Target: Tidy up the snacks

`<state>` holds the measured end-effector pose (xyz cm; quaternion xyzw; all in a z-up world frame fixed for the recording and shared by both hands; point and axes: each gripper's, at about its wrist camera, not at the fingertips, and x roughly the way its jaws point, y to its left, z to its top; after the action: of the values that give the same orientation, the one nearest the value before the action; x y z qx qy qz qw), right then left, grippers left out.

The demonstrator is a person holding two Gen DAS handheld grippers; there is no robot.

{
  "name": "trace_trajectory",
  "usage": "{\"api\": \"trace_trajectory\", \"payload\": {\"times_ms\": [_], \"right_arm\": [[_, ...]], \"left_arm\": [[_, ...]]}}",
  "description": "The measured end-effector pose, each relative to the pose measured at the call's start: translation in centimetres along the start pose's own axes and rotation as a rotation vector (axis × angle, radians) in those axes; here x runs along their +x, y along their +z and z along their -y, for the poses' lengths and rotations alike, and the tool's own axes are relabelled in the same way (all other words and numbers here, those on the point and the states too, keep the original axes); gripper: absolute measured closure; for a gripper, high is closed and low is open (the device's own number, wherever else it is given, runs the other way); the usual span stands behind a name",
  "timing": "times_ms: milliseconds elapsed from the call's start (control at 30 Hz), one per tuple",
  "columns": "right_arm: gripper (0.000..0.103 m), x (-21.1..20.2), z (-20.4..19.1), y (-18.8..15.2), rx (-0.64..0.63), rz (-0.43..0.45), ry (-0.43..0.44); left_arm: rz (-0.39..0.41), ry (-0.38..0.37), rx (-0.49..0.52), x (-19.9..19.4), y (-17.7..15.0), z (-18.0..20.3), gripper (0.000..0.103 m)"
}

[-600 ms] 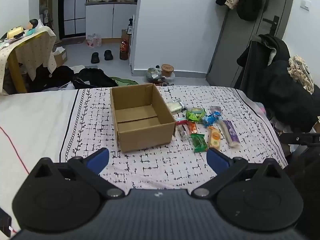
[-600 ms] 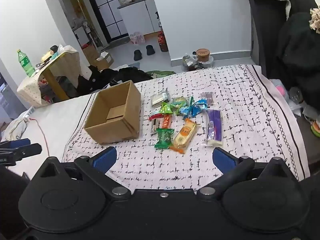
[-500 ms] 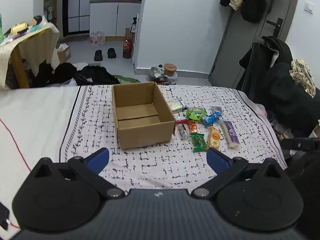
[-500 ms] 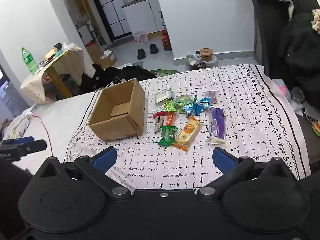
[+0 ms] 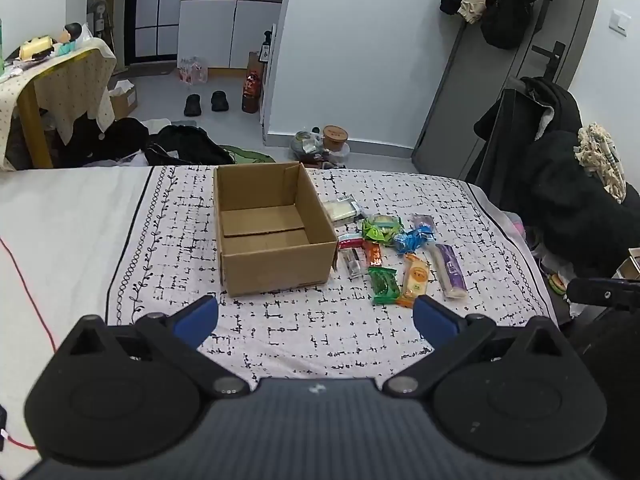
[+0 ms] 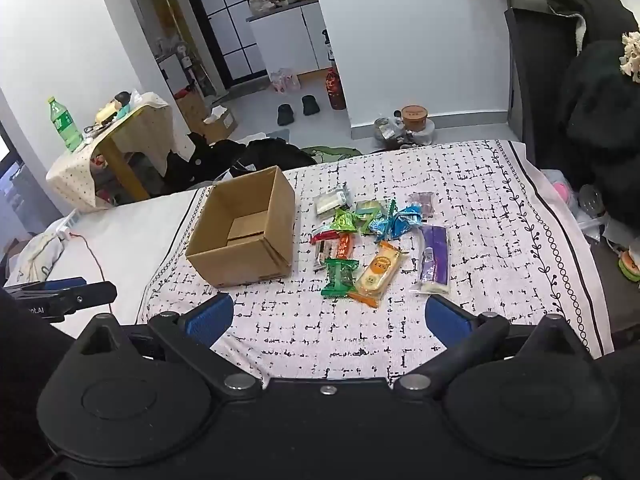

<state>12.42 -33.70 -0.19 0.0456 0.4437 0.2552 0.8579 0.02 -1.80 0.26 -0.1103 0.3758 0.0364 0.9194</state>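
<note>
- Left tool (image 5: 316, 314): hanging with jaws spread wide, gripping nothing; cardboard box (image 5: 272, 232) sitting ahead of it on the bed (image 5: 280, 332), nothing showing inside.
- Right tool (image 6: 328, 314): likewise standing open and carrying nothing; snack pile (image 6: 368, 240) lying ahead of it, right of the box.
- Risk: packets are overlapping, so one closing could be catching two, or dragging a neighbour.
- Risk: the soft bedcover may be bunching under a descending finger.
- Risk: the light box may be sliding if nudged.
</note>
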Motion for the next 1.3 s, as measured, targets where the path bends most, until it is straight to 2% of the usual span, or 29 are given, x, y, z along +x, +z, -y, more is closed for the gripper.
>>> {"api": "trace_trajectory", "payload": {"times_ms": [333,1300], "right_arm": [[0.0,0.67,0.1,-0.29,0.006,-0.016,-0.008],[0.0,0.52,-0.6,-0.09,-0.007,-0.007,-0.007]], "left_arm": [[-0.006,-0.023,-0.009,0.22,0.04,-0.18,0.0],[0.001,-0.015,-0.016,-0.29,0.07,-0.81,0.0]]}}
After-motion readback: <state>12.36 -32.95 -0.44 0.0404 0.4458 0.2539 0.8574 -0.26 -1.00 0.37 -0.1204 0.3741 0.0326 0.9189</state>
